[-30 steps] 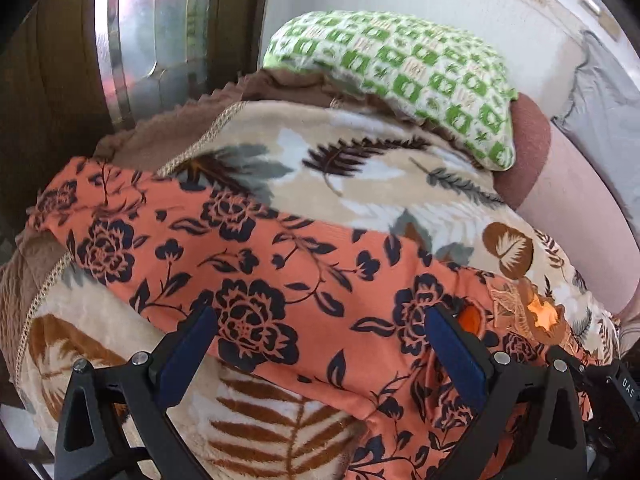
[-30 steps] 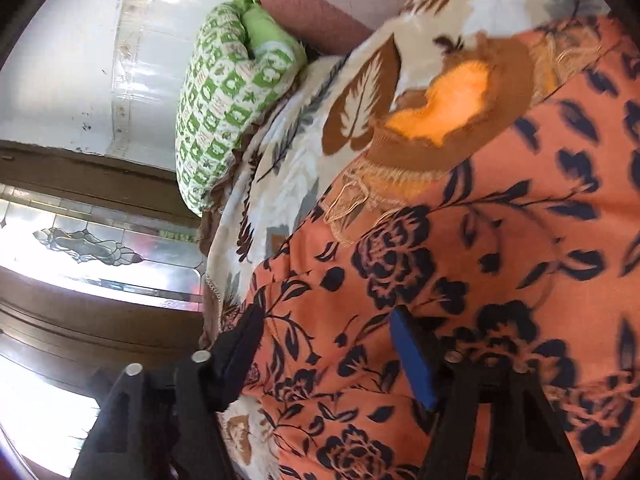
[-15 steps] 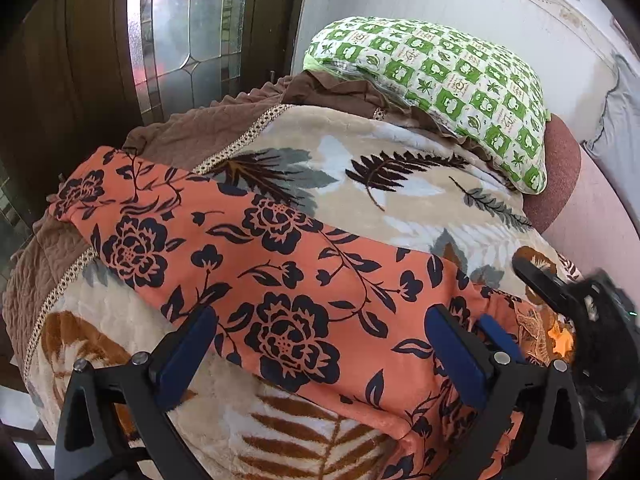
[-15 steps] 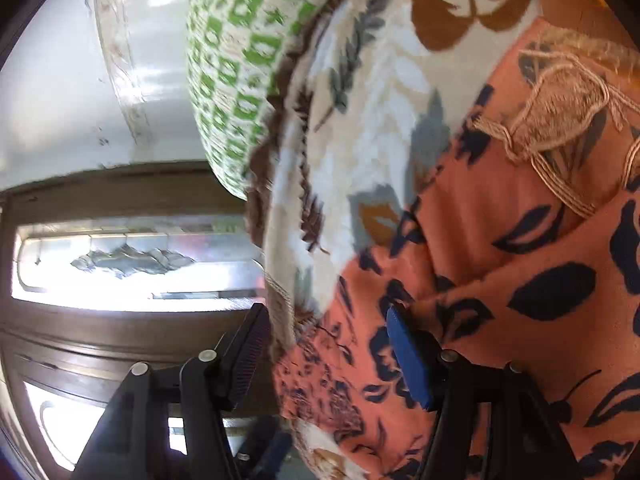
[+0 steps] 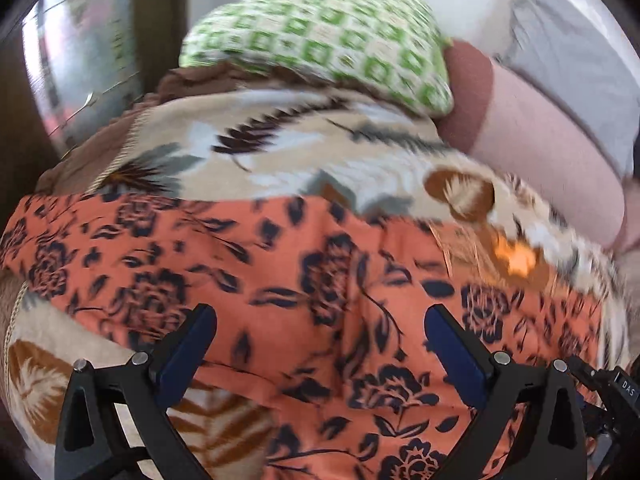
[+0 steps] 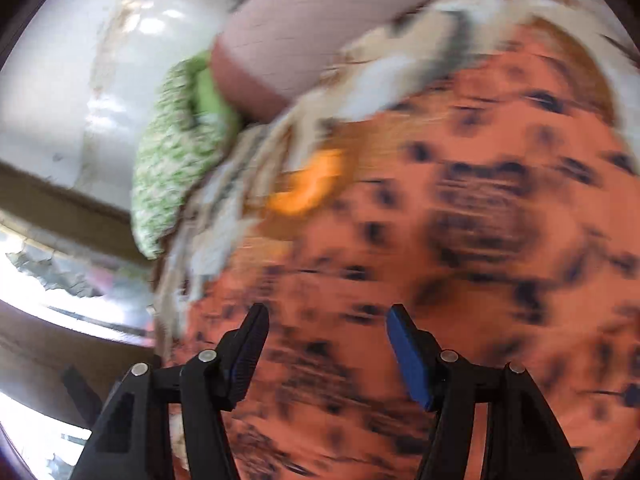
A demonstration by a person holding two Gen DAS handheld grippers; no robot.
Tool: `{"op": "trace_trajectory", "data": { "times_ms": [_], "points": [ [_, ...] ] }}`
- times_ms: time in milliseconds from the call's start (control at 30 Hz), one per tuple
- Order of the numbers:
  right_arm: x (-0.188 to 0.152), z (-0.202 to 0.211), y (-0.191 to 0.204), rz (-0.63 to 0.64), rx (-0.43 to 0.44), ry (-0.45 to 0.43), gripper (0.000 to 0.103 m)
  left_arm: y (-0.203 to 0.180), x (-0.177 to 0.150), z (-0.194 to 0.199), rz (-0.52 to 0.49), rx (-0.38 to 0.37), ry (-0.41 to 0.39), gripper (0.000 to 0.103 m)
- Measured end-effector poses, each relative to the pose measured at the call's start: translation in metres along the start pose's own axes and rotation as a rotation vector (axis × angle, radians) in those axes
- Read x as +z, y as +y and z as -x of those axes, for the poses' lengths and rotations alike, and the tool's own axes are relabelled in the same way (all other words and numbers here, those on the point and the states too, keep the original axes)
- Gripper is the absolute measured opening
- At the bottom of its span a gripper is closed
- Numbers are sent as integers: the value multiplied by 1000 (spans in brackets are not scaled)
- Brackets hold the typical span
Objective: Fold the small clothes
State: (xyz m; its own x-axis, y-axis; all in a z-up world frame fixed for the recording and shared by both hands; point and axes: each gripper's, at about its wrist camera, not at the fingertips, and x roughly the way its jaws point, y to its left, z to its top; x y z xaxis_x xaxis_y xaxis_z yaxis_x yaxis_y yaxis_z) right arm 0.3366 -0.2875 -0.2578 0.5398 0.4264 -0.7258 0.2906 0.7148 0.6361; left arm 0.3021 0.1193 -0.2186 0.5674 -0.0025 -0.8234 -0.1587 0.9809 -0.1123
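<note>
Orange floral garment flat on blanket; left gripper, right gripper agape, empty; pinch one edge layer only.

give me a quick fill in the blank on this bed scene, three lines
1. The orange garment has a dark ____ print.
2. The pillow is white checked with ____.
3. The left gripper and the right gripper both have their jaws ____.

Missing words: floral; green; open
</note>
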Motion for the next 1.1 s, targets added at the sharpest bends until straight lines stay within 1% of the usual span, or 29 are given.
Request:
{"op": "trace_trajectory", "data": {
  "times_ms": [33,67,100,167,200,267,333,400,467,533,567,600,633,667,700,733,767,800,833,867,900,967,1000,1033,1100],
  "points": [
    [-2,4,-14,-18,-41,9,62,-6,-3,-6,-26,17,17,103],
    [-4,8,-26,-25,-34,11,54,-11,-6,-15,-54,40,47,103],
    [-7,12,-32,-17,-13,6,52,-16,-10,-26,-84,79,94,103],
    [-10,18,-37,21,-7,1,52,-17,-19,-46,-114,142,171,103],
    [-10,20,-37,31,-14,1,52,-17,-21,-50,-112,140,185,103],
    [-7,23,-29,54,-43,4,52,-13,-19,-46,-91,127,177,103],
    [0,25,-13,80,-47,-35,53,-12,-18,-42,-88,122,165,103],
    [11,27,-8,99,-43,-64,53,-8,-17,-41,-79,145,152,103],
    [27,19,-3,95,-83,-95,53,-5,-16,-42,-75,145,154,103],
    [44,5,-8,90,-147,-136,54,-7,-15,-43,-66,141,150,103],
    [50,-6,-15,65,-198,-130,54,-7,-14,-42,-66,138,141,103],
    [55,-16,-28,16,-217,-99,54,-9,-14,-43,-68,135,129,103],
    [55,-14,-34,-21,-180,-118,54,-11,-12,-42,-75,133,112,103],
    [53,-8,-33,-31,-156,-141,54,-12,-10,-40,-81,130,99,103],
    [48,-1,-29,-27,-134,-137,54,-14,-10,-36,-85,125,83,103],
    [40,5,-25,-18,-90,-138,54,-16,-9,-29,-88,114,58,103],
    [30,11,-22,-15,-43,-154,55,-17,-8,-24,-87,103,40,103],
    [12,18,-18,-21,8,-179,60,-18,-7,-19,-85,90,26,103],
    [0,18,-15,-21,31,-172,61,-16,-5,-13,-77,71,7,103],
    [-15,15,-10,-9,55,-146,61,-14,-3,-9,-68,62,-3,103],
    [-28,11,-6,2,63,-128,63,-10,-2,-6,-55,56,-15,103],
    [-49,-3,-6,18,32,-90,65,4,1,1,-10,54,-36,103],
    [-54,-6,-5,53,11,-105,64,14,2,5,21,56,-41,103],
    [-55,-5,-3,78,3,-112,64,25,2,9,56,60,-44,103],
    [-52,-1,-2,64,-3,-76,64,46,0,17,125,66,-56,103]
  ]
}}
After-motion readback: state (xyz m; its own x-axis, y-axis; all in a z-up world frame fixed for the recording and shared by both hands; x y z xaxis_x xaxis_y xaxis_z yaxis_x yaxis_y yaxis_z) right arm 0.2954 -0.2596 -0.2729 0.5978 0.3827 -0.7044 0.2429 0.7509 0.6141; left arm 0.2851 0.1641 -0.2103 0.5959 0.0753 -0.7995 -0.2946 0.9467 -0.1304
